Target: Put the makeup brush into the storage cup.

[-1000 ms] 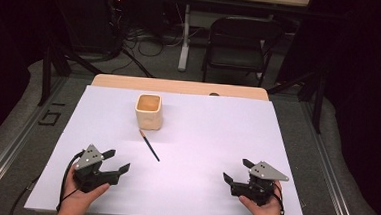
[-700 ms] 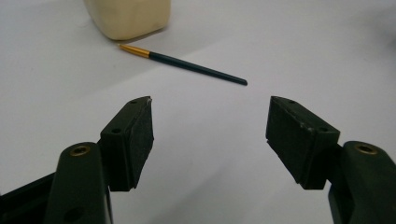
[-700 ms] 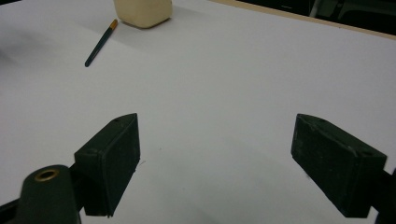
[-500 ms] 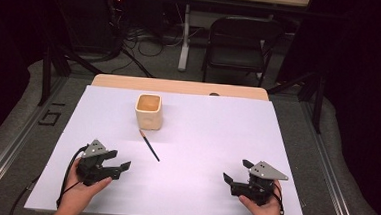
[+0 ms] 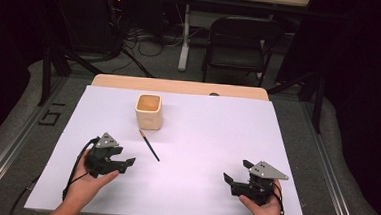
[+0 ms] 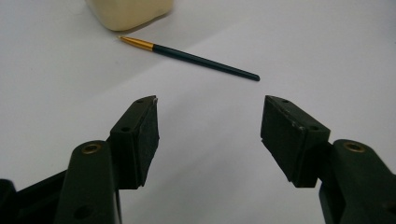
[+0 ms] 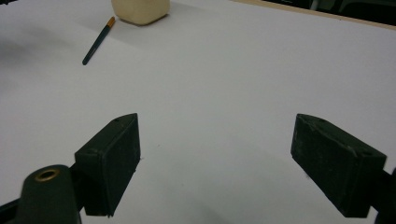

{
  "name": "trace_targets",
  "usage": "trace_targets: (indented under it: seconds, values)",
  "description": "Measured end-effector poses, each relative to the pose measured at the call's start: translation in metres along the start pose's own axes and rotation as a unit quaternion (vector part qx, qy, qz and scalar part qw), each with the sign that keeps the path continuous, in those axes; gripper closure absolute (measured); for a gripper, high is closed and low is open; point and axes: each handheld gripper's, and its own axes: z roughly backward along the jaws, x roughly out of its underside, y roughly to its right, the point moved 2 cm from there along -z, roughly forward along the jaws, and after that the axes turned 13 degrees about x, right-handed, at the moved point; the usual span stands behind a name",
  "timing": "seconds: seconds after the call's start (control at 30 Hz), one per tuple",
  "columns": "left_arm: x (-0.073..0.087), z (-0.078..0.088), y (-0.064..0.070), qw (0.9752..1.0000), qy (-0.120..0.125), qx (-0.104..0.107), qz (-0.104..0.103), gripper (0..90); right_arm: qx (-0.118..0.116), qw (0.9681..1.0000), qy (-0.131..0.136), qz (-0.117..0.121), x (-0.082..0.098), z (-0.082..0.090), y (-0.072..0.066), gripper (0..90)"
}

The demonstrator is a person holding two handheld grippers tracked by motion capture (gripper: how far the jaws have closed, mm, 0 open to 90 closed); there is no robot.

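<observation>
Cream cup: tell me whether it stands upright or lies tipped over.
Upright. The cream cup rests on its base on the white table, its open mouth facing up.

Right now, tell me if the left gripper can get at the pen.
Probably yes. The left gripper points at the pen, which lies flat just ahead with bare white table between. Its jaws have just been closing, with nothing between them. The cup stands beyond the pen's gold tip.

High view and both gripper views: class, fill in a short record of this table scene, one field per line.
surface: white table
pen: dark with gold tip, lying flat, beside the cup
cup: cream, square, upright
left gripper: jaws open, just been closing, nothing between them, aimed toward the pen
right gripper: jaws open, nothing held
</observation>
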Motion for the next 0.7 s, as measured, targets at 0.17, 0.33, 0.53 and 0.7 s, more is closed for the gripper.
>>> trace_targets:
  seconds: [0.17,0.33,0.53,0.7]
  values:
    - [-0.006,-0.006,-0.002,0.9998,-0.016,0.004,0.014,37.0,-0.001,1.0000,-0.001,-0.001,0.000,0.000,0.000,15.6]
    - [-0.010,-0.012,-0.005,0.9992,-0.029,0.009,0.025,37.0,0.000,1.0000,0.000,-0.001,0.000,0.000,0.000,15.5]
    - [-0.015,-0.017,-0.009,0.9983,-0.036,0.009,0.045,36.9,0.000,1.0000,0.000,-0.002,0.000,0.000,0.000,15.5]
    - [-0.023,-0.021,-0.012,0.9973,-0.045,0.009,0.056,36.9,-0.001,1.0000,-0.001,-0.001,0.000,0.000,0.000,15.5]
